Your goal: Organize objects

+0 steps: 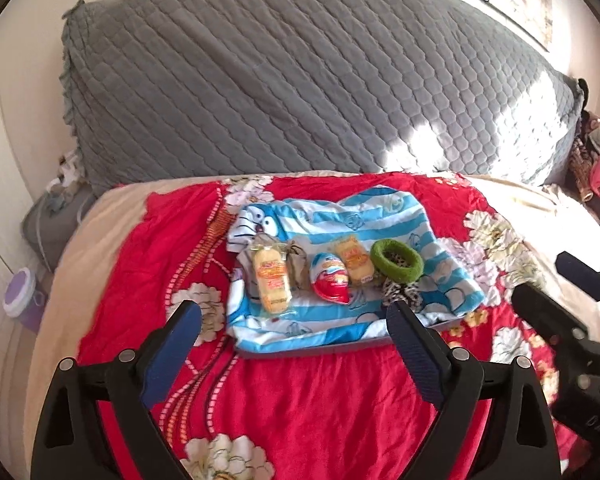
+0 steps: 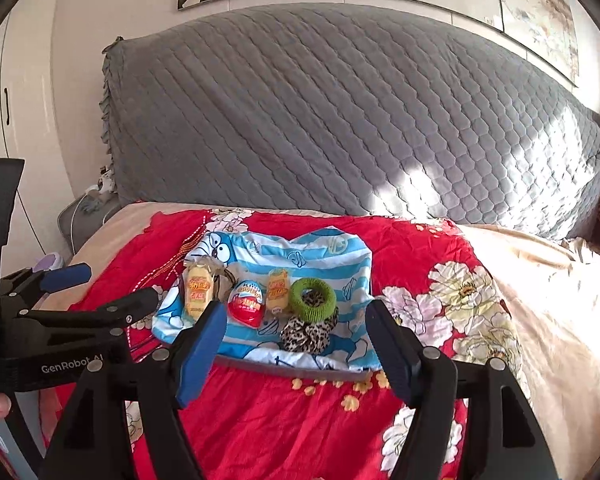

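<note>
Two hand-held grippers, left [image 1: 294, 318] and right [image 2: 296, 322], hover spread and empty short of the snacks [image 1: 271, 280] and hair ties [image 1: 397, 266] lined on the striped cloth [image 1: 380, 220], whose soft folds could snag a finger.

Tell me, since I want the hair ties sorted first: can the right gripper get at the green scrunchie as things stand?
Probably yes. The right gripper is open and empty, and the green scrunchie lies uncovered on the striped towel, though a leopard scrunchie touches its near side.
</note>
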`<state>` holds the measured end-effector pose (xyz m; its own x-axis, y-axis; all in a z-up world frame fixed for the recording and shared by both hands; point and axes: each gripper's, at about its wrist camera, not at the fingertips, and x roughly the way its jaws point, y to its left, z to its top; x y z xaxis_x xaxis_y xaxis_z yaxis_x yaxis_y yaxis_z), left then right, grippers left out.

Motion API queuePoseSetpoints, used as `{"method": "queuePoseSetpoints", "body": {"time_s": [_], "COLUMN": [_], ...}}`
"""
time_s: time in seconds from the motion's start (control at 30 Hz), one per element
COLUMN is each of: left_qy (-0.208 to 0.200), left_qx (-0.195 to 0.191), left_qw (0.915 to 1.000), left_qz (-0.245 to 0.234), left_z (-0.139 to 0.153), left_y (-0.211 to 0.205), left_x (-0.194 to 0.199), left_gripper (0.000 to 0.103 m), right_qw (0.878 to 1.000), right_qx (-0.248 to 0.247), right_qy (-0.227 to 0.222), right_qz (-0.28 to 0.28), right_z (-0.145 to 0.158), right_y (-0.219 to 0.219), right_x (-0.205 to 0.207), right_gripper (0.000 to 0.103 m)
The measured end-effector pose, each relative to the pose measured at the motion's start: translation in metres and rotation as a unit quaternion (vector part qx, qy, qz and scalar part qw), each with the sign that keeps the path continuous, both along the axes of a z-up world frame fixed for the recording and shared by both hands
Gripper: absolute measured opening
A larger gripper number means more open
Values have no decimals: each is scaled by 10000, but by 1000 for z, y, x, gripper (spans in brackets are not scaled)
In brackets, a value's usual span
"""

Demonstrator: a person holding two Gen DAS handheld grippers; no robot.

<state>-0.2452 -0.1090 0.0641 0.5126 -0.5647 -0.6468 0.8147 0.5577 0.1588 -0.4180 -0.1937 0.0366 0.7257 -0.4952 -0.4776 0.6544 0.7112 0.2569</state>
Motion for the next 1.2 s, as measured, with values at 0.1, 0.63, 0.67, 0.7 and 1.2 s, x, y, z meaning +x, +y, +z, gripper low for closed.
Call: {"method": "queuePoseSetpoints", "body": {"time_s": [0.1,0.63,0.67,0.7,1.2], "left_qy": [43,266,295,260,412], "left_qx": [20,222,194,208,354], "left_qw": [10000,9992,9993,9993,9985], "left_qz": [63,181,157,147,117], "left_z": [-3,-32,-35,-38,-81], "left_y": [7,35,37,39,67], "left_x": [1,-1,-2,-4,-10], "left_gripper": [94,94,94,94,94], "right_qw": [10000,9998,9997,9997,9993], "right_qx": [-21,-169,-185,-188,65], "right_qy": [-31,67,76,76,357], "right_qz": [1,85,100,105,96], "right_z": [-2,-22,-24,-26,-79], "right_y": [6,29,31,33,57], "right_x": [-4,-15,-15,-16,-22], "right_gripper": [76,79,79,79,79]}}
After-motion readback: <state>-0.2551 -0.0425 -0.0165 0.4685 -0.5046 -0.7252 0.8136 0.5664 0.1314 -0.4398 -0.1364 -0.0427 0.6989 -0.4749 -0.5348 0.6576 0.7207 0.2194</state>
